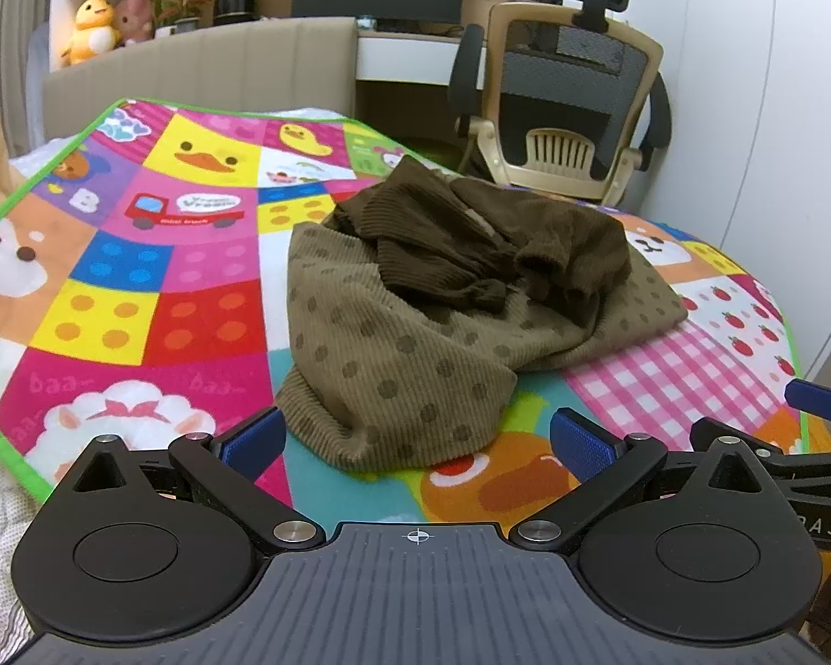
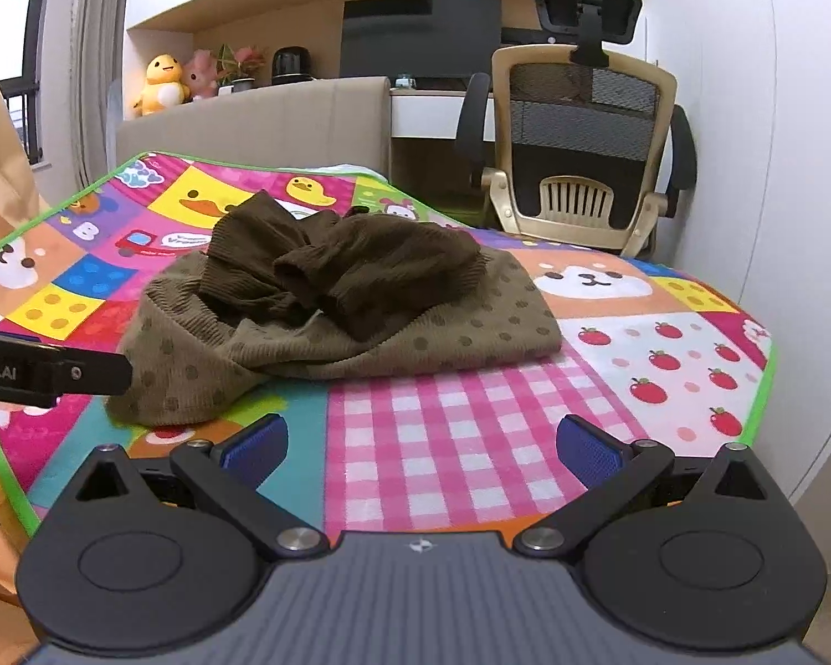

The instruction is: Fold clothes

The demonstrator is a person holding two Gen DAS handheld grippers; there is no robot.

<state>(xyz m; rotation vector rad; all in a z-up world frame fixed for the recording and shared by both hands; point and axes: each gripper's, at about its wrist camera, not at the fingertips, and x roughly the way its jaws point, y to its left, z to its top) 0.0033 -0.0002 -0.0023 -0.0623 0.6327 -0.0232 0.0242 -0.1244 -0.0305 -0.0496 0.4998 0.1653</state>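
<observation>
A crumpled brown ribbed garment [image 1: 443,299] lies in a heap on the colourful play mat [image 1: 138,288]; its lighter part has dots and its darker sleeves are bunched on top. My left gripper [image 1: 415,438] is open just before the heap's near hem, nothing between its blue pads. In the right wrist view the same garment [image 2: 360,299] lies ahead and to the left. My right gripper [image 2: 421,443] is open over the pink checked patch of the mat [image 2: 665,354], short of the cloth. The left gripper's body [image 2: 44,371] juts in from the left there.
A beige and black office chair [image 2: 581,144] stands behind the mat beside a white desk [image 1: 404,55]. A padded headboard [image 1: 194,77] with plush toys [image 1: 97,27] runs along the back. A brown paper bag [image 2: 0,177] stands at the left. The mat's right edge drops off near the white wall [image 2: 775,166].
</observation>
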